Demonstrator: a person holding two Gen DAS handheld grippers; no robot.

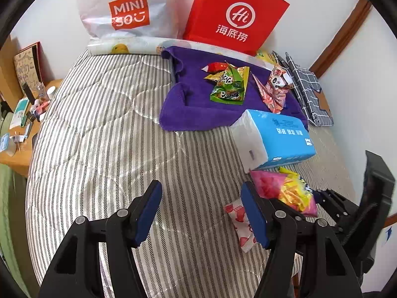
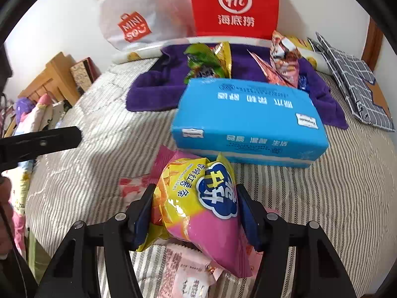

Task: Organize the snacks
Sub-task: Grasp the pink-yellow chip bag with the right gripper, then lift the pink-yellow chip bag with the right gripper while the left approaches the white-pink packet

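The right claw [image 2: 194,213] grips a pink and yellow snack bag [image 2: 198,206] between its 2 blue pads, the bag bulging out ahead of the fingers and lifted slightly above the striped bed [image 2: 99,136]. Under it lie a pale pink packet [image 2: 188,270] and a red-and-white packet [image 2: 131,186], both flat on the cover. Just beyond the held bag sits a blue tissue pack [image 2: 248,121], with its far edge over the purple towel [image 2: 158,84].

The left claw [image 1: 201,211] hangs released above the bed, its jaws spread wide with nothing between them. Its right finger overlaps the red-and-white packet [image 1: 242,223] in this view; whether they touch cannot be told. The pink and yellow snack bag [image 1: 285,191] shows beside it, near the tissue pack [image 1: 275,139].

On the purple towel [image 1: 188,104] rest green and yellow snack bags [image 1: 228,84] in 1 pile and pink panda-print packets [image 1: 275,89] in another, a little apart. Against the wall stand a white MINISO bag [image 1: 126,7] and a red paper bag [image 1: 235,12]. A grey checked cloth [image 1: 307,92] lies at the bed's right edge.
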